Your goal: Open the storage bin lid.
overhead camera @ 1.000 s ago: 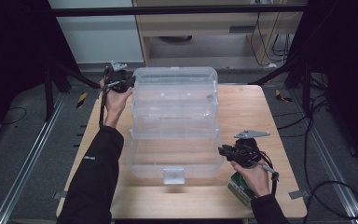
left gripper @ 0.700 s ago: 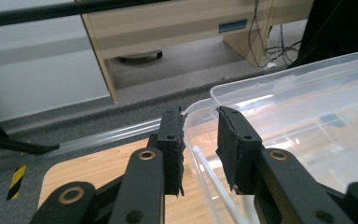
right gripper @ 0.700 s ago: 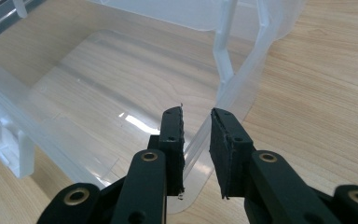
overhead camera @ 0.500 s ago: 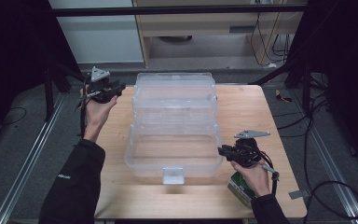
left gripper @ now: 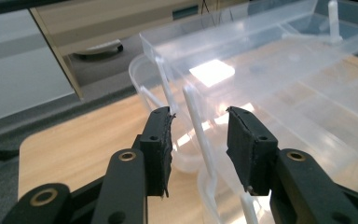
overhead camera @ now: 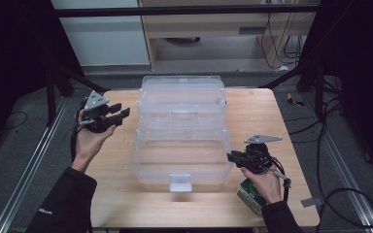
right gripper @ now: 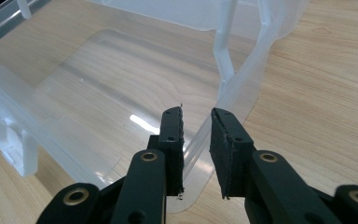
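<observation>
A clear plastic tiered box stands open in the middle of the wooden table. A hand holds my left gripper left of the box, apart from it. Its jaws have just been opening and nothing lies between them. In the left gripper view the left gripper looks at the box's thin hinge arms farther off. My right gripper sits at the box's front right corner. In the right gripper view its jaws stand close together on the lower tray's rim.
A green and white carton lies on the table under the right hand, near the front right corner. Bare wood shows left and right of the box. Dark stands and cables surround the table. A cabinet stands behind.
The left hand has drawn back from the box's far left corner, moving left and nearer to the person. Its jaws have spread wider. The right gripper and the box have stayed put.
</observation>
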A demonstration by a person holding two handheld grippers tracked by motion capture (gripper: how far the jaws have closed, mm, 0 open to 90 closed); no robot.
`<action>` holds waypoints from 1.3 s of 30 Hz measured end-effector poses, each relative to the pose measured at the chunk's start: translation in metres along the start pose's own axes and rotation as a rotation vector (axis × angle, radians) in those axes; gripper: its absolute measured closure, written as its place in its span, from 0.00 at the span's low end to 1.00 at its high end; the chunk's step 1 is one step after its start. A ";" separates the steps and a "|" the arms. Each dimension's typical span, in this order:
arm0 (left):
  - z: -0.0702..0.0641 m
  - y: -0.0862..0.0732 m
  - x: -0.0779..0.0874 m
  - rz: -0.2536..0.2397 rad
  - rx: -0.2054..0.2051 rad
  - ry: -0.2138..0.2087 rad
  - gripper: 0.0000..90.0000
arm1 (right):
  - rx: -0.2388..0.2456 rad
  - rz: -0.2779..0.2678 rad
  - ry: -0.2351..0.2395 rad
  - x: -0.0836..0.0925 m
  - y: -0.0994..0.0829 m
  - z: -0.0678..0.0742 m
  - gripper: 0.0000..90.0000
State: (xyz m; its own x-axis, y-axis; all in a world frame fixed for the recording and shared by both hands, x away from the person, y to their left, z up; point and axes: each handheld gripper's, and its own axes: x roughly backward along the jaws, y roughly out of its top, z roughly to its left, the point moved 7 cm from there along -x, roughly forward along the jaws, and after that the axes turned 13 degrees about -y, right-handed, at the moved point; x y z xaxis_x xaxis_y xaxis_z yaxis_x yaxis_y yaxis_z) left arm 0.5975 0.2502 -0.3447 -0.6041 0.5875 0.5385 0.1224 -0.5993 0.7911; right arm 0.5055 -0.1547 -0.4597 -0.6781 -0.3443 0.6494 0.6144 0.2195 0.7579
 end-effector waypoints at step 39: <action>-0.062 -0.065 -0.031 0.277 -0.299 -0.297 0.78 | 0.003 0.008 -0.007 0.000 0.000 0.000 0.83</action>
State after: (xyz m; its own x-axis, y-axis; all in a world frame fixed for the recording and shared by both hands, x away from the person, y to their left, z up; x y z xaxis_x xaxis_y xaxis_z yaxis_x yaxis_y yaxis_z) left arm 0.5598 0.2372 -0.4305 -0.3253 0.4879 0.8101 -0.0107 -0.8585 0.5127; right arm 0.5053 -0.1544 -0.4593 -0.6763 -0.3359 0.6556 0.6185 0.2246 0.7530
